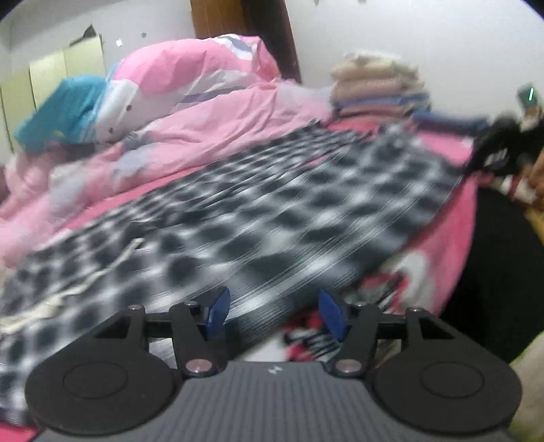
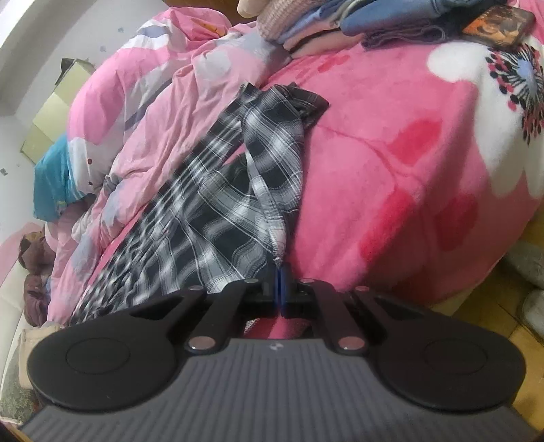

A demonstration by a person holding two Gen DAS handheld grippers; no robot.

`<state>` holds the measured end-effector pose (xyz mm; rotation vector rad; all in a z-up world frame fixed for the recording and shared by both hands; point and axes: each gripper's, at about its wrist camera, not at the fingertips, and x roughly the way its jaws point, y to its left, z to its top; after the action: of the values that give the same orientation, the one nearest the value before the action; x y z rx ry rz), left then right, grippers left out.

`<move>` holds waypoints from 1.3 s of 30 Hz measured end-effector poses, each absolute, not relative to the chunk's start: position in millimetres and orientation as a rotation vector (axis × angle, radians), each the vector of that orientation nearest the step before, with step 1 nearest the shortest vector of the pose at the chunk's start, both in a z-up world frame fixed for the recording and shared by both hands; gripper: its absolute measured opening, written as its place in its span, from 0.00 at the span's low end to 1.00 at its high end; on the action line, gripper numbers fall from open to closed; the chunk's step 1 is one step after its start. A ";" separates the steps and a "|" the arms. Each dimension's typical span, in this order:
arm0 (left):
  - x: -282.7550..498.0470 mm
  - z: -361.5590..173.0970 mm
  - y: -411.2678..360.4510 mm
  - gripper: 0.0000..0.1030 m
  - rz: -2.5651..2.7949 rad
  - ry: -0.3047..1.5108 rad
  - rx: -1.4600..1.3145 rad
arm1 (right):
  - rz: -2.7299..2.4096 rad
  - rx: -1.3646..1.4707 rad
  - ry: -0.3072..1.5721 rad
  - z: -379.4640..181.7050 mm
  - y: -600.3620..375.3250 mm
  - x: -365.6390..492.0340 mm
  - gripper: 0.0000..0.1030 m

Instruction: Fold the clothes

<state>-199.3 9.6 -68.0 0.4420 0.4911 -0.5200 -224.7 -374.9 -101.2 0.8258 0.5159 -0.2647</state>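
Note:
A black-and-white plaid garment (image 1: 258, 210) lies spread across the pink bed, blurred in the left wrist view. My left gripper (image 1: 273, 314) is open at the garment's near edge. Its blue pads (image 1: 217, 312) stand apart and nothing is pressed between them. In the right wrist view the same plaid garment (image 2: 217, 204) stretches away from me, with one narrow strip running straight into my right gripper (image 2: 281, 289). That gripper is shut on the strip's end. A dark blurred shape at the garment's far corner is the right gripper (image 1: 499, 153) seen from the left side.
A rumpled pink quilt (image 1: 190, 112) and a blue pillow (image 1: 61, 108) lie along the far side. A stack of folded clothes (image 2: 326, 23) and a small flat patterned box (image 2: 496, 25) sit at the bed's head. The pink flowered blanket (image 2: 425, 153) ends at a wooden floor (image 2: 503, 306).

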 end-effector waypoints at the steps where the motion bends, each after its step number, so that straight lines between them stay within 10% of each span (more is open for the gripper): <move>1: -200.5 -68.1 10.9 0.56 -0.516 0.494 0.448 | -0.260 0.828 0.513 -99.5 -375.1 -224.1 0.00; 21: -188.4 -83.2 13.4 0.37 -0.659 0.524 0.426 | -0.227 0.845 0.508 -84.3 -384.5 -206.5 0.00; 24: -185.9 -80.0 16.2 0.01 -0.674 0.521 0.410 | -0.218 0.843 0.502 -81.5 -385.1 -204.5 0.00; 35: -193.3 -86.3 26.9 0.03 -0.785 0.640 0.502 | -0.260 0.793 0.610 -99.0 -379.4 -228.3 0.00; 39: -192.9 -81.7 38.0 0.18 -0.794 0.681 0.431 | -0.267 0.768 0.609 -91.8 -378.9 -232.5 0.02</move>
<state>-192.9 38.0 -81.7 0.4307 0.6813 -0.7944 -232.5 -378.9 -91.8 0.7683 0.6088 -0.2666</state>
